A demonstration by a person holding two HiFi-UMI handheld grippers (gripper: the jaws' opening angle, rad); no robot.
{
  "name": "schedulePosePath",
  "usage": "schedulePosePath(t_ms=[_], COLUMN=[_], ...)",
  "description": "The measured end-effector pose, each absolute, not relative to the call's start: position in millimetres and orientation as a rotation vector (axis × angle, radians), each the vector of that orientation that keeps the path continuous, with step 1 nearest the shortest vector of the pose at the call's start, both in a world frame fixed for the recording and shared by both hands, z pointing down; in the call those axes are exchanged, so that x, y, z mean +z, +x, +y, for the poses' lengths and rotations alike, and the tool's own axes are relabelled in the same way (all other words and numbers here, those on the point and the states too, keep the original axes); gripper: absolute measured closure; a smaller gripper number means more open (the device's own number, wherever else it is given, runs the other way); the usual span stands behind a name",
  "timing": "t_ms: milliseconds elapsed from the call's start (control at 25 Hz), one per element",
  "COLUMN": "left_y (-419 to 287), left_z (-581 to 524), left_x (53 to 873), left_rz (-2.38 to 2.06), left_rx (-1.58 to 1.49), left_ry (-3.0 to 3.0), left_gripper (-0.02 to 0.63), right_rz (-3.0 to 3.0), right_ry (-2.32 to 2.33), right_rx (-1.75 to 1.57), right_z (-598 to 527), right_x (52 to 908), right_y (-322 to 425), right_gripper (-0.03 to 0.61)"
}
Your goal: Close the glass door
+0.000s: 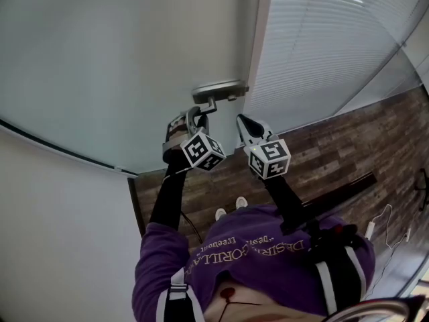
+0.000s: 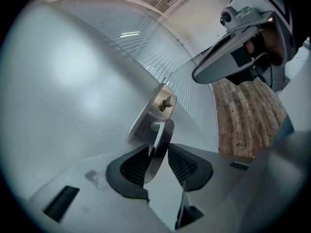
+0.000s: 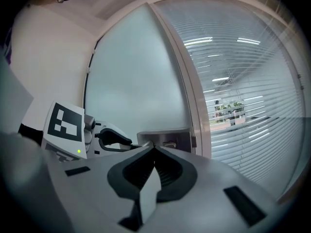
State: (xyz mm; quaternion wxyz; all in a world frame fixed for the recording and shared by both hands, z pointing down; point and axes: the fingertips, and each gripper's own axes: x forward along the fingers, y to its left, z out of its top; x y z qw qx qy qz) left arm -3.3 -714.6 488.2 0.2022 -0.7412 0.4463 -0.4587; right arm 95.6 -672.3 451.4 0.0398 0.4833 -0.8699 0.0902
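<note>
The frosted glass door (image 1: 120, 59) fills the upper left of the head view, with a metal handle plate (image 1: 220, 89) at its right edge. My left gripper (image 1: 196, 113) is shut on the metal lever handle (image 2: 163, 135), which stands upright between the two ribbed pads (image 2: 136, 166). The plate (image 2: 155, 108) lies just beyond. My right gripper (image 1: 240, 118) hovers to the right of the handle, shut and empty. In the right gripper view its closed tips (image 3: 153, 147) point at the plate (image 3: 167, 139), and the left gripper (image 3: 109, 140) shows beside it.
A pale door frame (image 1: 258, 39) runs up beside the handle. To its right is a glass partition with white blinds (image 1: 322, 39). Dark wood floor (image 1: 335, 153) lies below, with a white cable (image 1: 385, 220) at the right. A white wall (image 1: 60, 233) stands at the left.
</note>
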Motion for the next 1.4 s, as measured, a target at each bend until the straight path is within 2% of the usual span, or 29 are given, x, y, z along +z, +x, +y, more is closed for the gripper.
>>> schedulePosePath(t_ms=[680,1400], left_y=[-12,-16], left_z=[-737,-741], left_x=[516,516], left_rz=[1.398,1.385], left_rx=[-1.301,-1.287], left_ry=[-2.035,-2.038], left_gripper=[0.491,0.491], right_rz=[-2.715,-2.716], right_ry=[1.400,1.490], right_rx=[0.258,0.263], right_z=[-683,-690], right_x=[484,470], right_y=[110,101], right_gripper=[0.588,0.588])
